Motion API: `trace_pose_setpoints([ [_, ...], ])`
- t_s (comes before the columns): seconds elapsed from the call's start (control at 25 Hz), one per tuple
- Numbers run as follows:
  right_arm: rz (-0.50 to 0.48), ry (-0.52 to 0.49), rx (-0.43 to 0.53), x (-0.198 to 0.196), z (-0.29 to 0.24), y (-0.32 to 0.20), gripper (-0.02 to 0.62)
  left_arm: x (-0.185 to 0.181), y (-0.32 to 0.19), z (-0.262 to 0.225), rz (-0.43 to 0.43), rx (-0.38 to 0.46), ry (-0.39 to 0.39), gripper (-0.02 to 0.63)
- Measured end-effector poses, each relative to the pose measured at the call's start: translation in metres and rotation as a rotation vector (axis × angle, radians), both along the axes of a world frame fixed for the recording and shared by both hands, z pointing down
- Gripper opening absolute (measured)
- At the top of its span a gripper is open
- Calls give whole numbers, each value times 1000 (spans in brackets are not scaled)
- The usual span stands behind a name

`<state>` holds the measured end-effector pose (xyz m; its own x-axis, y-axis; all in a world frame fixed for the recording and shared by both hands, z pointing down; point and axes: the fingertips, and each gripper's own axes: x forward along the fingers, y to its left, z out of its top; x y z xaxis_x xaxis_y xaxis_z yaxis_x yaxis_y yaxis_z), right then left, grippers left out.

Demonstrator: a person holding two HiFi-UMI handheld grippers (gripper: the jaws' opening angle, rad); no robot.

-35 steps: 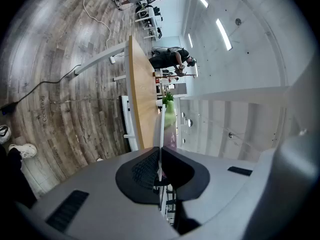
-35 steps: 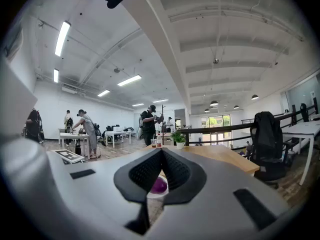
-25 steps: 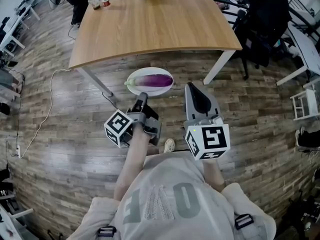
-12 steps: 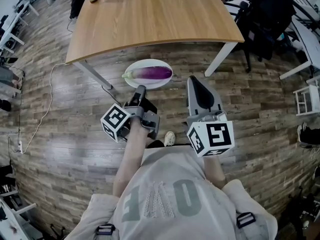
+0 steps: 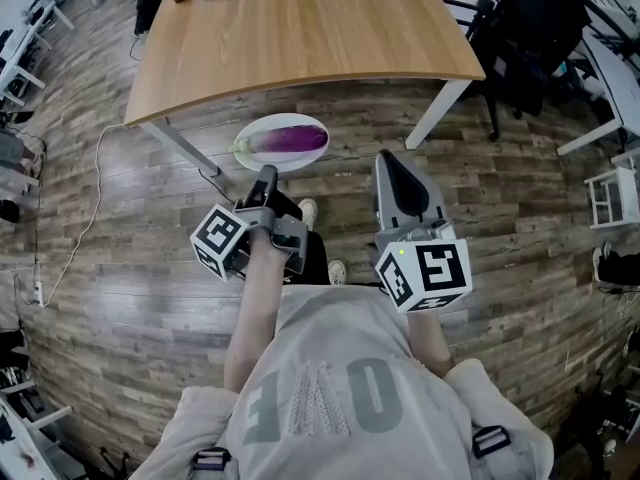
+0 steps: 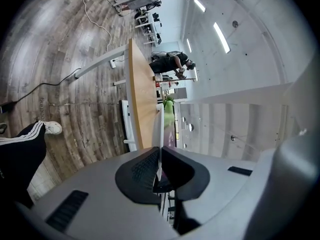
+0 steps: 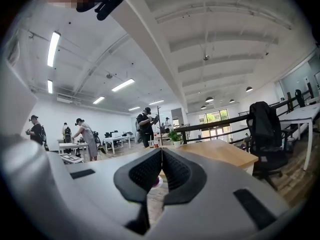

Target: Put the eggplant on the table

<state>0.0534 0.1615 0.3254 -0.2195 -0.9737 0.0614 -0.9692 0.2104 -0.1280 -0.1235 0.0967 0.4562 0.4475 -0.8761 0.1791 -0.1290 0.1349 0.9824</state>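
**Eggplant rides a plate, just short of the table**

The left tongs are clamped on the near rim of a white plate, and the purple eggplant lies lengthwise on it, green stem end to the left. Gripping the rim rather than the vegetable makes sense: the plate acts as a tray, so the smooth, rounded eggplant needn't be pinched at all. Seen from the left gripper view, the rim is a thin white edge running straight between the shut pads.

The plate hangs in the air above the wood floor, near the front edge of the wooden tabletop but not yet over it. The eggplant is not yet on the table.

The right tongs are pressed together on nothing, held off to the side, apart from the plate. I'd guess they're spare for now, perhaps ready to steady the load.
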Motion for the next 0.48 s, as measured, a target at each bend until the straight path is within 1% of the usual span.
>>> trace_pose_setpoints([
  [0.2, -7, 23, 29, -5, 1, 15, 20, 0, 0, -3, -3, 42, 8, 20],
  [0.36, -21, 31, 34, -3, 0, 2, 20, 6, -11, -11, 5, 54, 8, 20],
  [0.48, -19, 20, 16, 0, 5, -9, 18, 9, -19, -15, 9, 62, 7, 20],
])
